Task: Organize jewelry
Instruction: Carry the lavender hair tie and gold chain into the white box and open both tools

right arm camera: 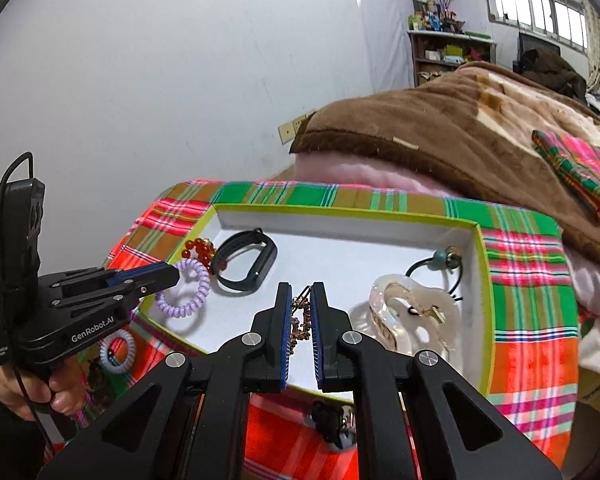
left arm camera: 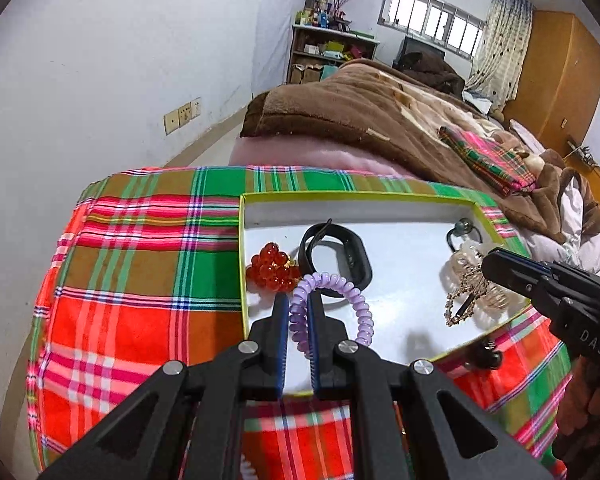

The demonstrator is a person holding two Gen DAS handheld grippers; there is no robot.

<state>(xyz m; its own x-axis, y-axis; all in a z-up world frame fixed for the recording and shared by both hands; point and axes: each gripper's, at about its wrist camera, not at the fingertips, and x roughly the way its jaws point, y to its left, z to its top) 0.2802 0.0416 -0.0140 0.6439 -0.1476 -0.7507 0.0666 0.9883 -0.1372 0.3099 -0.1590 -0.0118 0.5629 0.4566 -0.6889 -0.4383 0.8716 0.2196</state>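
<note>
A shallow white tray with a yellow-green rim [left arm camera: 340, 195] [right arm camera: 340, 210] sits on a plaid cloth. My left gripper [left arm camera: 298, 300] [right arm camera: 172, 274] is shut on a purple spiral hair tie [left arm camera: 340, 300] [right arm camera: 186, 292] and holds it over the tray's left part. My right gripper [right arm camera: 301, 292] [left arm camera: 488, 260] is shut on a gold chain [right arm camera: 300, 320] [left arm camera: 464, 296] above the tray's middle. In the tray lie red beads [left arm camera: 270, 268] [right arm camera: 198, 249], a black wristband [left arm camera: 340, 256] [right arm camera: 246, 260], a clear hair claw [right arm camera: 408, 320] and a black hair tie with a green bead [left arm camera: 462, 232] [right arm camera: 440, 264].
A second pale spiral hair tie [right arm camera: 118, 351] and a dark hair accessory [right arm camera: 332, 424] [left arm camera: 486, 354] lie on the plaid cloth [left arm camera: 140, 260] outside the tray. A bed with a brown blanket [left arm camera: 360, 108] stands behind. A white wall is at the left.
</note>
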